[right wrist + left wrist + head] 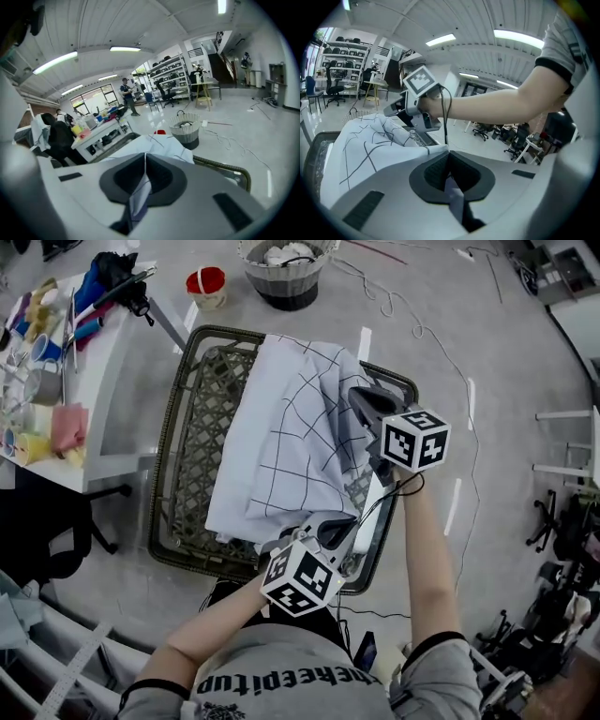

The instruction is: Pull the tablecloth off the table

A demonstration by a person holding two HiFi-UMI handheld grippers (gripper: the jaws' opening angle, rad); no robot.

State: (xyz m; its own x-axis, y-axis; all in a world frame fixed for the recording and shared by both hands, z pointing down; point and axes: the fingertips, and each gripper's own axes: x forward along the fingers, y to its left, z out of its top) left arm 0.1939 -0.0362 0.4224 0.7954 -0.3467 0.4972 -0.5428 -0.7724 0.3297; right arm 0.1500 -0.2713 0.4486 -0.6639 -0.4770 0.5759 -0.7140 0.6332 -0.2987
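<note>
Both grippers are held out in front of the body on bare forearms. The left gripper (pixel 330 527) is kept low at the near edge of the table (pixel 159 493), pointed away from the body and tilted downward. Its jaws are seen pressed together in the left gripper view, with a fold of cloth (pixel 453 190) pinched between them. The right gripper (pixel 362 397) is held farther out, near the table's right edge, and is also tilted downward. Its jaws are likewise clamped together on a strip of the cloth. The right forearm (pixel 427 549) is stretched almost straight ahead. The left forearm (pixel 211 626) is angled inward across the front of the body.
</note>
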